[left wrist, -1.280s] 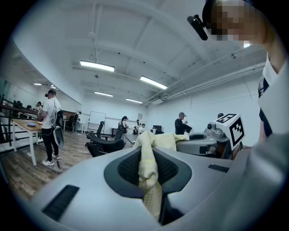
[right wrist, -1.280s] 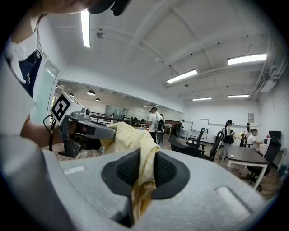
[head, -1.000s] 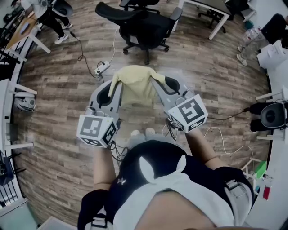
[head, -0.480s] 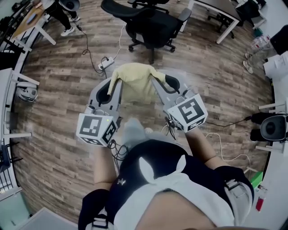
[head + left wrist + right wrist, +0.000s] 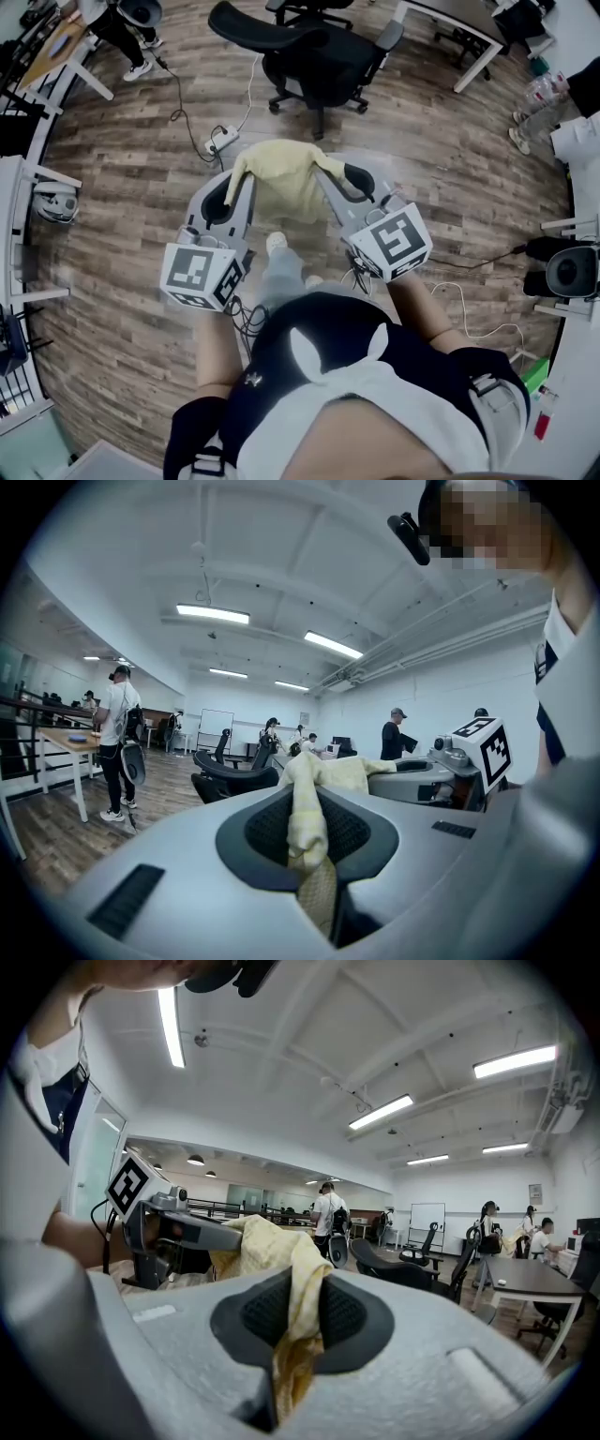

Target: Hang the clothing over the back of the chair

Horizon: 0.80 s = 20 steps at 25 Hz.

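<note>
A pale yellow garment [image 5: 281, 181] hangs stretched between my two grippers, above the wooden floor. My left gripper [image 5: 236, 174] is shut on its left corner, and the cloth runs up between the pads [image 5: 307, 829]. My right gripper [image 5: 324, 170] is shut on the other corner, with yellow fabric [image 5: 295, 1309] pinched in its jaws. A black office chair [image 5: 314, 54] stands ahead on its wheeled base; it also shows in the left gripper view, chair [image 5: 228, 782], and in the right gripper view, chair [image 5: 403, 1273]. The garment is short of the chair's back and not touching it.
A power strip and cables [image 5: 215, 142] lie on the floor left of the chair. White desks [image 5: 461, 30] stand at the far right, another desk [image 5: 37, 178] at the left. People stand in the background, one person [image 5: 114, 745] at the left. A speaker [image 5: 569, 272] sits right.
Both grippers have carried the garment forward towards the black chair, which now sits nearer and lower in the head view. One foot has stepped forward under the cloth. Both grips are unchanged.
</note>
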Tool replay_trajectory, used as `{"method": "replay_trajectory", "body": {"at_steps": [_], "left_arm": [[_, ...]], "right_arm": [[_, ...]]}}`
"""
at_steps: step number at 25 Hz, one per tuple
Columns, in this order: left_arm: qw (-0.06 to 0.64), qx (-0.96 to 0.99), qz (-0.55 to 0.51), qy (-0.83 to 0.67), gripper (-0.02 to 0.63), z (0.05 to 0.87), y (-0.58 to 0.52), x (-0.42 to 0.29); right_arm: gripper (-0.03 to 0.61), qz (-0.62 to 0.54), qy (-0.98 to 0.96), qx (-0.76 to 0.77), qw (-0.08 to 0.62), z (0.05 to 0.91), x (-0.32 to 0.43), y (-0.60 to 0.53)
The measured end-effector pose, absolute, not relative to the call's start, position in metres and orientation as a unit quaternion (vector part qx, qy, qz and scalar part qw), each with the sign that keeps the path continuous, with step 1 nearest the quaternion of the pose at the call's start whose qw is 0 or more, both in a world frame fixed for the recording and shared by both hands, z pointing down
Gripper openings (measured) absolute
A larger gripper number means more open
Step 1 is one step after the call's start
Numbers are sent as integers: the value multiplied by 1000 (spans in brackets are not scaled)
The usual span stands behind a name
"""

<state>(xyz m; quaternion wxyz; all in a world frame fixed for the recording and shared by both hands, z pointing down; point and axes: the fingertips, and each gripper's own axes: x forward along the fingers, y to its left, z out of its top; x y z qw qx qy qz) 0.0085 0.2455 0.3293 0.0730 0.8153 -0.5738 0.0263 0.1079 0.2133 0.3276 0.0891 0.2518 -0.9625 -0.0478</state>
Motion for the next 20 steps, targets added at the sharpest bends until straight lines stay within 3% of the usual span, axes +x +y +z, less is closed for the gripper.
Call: {"method": "replay_trajectory", "body": {"at_steps": [20], "left_arm": [[78,848,17,-525,43,329,102,-102]], "right_arm": [[35,-46,-945,309,95,325,1,81]]}}
